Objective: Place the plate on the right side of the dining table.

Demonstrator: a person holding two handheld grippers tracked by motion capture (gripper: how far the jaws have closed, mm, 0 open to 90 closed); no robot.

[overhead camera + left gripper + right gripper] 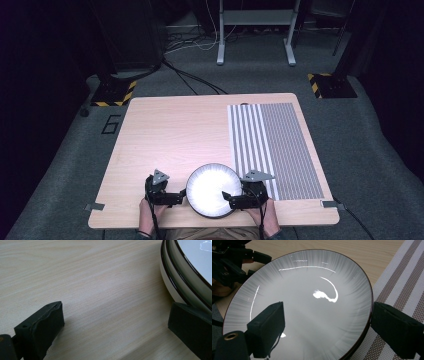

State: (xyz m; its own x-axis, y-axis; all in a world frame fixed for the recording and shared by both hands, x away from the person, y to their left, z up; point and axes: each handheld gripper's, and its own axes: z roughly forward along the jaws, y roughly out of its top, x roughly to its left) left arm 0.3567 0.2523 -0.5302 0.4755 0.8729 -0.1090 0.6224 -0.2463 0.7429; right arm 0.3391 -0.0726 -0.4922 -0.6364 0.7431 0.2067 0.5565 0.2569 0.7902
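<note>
- The plate [212,190], white with a dark rim, sits at the near edge of the wooden table [170,135], just left of the striped placemat [275,150]. In the right gripper view its right rim overlaps the mat's edge a little.
- In the left gripper view the plate looks like 2 stacked rims, so there may be 2 plates; I cannot tell for sure.
- The left gripper [172,197] lies low beside the plate's left rim. Its jaws are spread wide: 1 jaw rests on bare wood well clear of the plate, the other sits right under the rim, where contact is too hidden to judge. It is likely placed there to steady or lift that side.
- The right gripper [235,200] straddles the plate's right rim. Its jaws stand wide apart, 1 jaw hanging over the glossy face of the plate and the other outside the rim above the placemat. The pads do not press on the rim, so nothing is pinched yet.
- With 1 gripper on each side, the setup reads as a 2-handed approach: the wide, shallow plate tips easily from 1 side, so opposite grips would keep it level.
- The placemat lies bare right next to it, a probable spot for the plate.
</note>
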